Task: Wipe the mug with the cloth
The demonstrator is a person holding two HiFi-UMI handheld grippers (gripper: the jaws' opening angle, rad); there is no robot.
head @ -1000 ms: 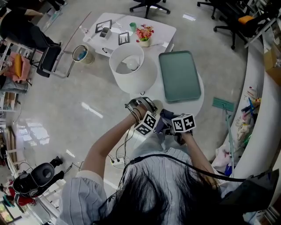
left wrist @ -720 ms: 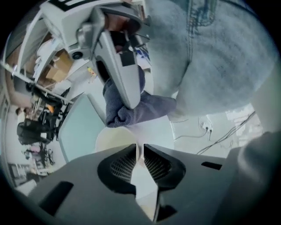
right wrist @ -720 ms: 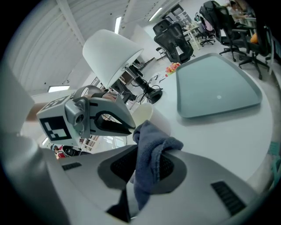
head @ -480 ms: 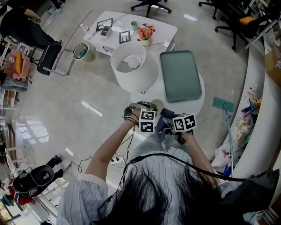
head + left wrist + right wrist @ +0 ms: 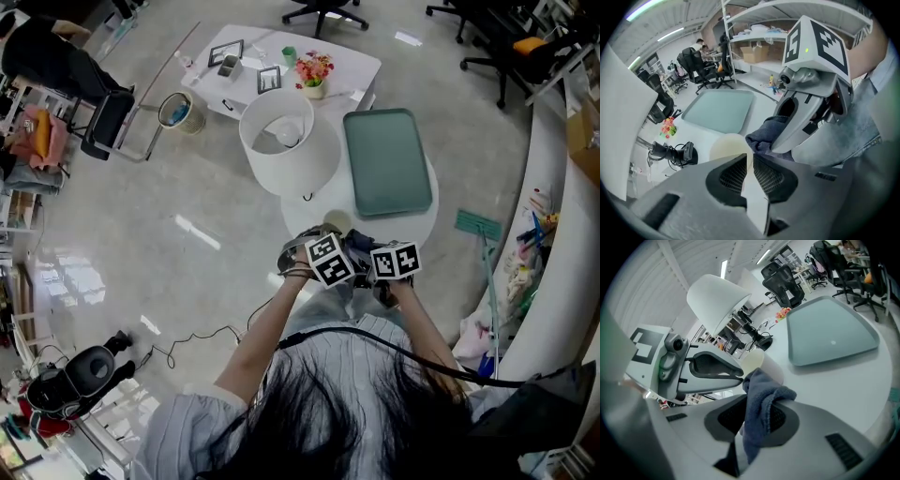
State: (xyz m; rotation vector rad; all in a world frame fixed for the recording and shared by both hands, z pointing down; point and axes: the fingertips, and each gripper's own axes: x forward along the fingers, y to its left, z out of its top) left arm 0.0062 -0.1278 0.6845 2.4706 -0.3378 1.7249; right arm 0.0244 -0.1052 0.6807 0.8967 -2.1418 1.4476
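At center frame, the right gripper (image 5: 757, 404) is clamping the blue-grey cloth (image 5: 765, 389) ready for wiping, while the left gripper (image 5: 748, 157), jaws nearly closed, is apparently pinching the cream mug (image 5: 727, 146) steady.

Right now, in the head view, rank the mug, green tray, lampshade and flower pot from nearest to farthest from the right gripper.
1. mug, just ahead-left of the right gripper
2. green tray, straight ahead
3. lampshade, ahead-left
4. flower pot, on the far table
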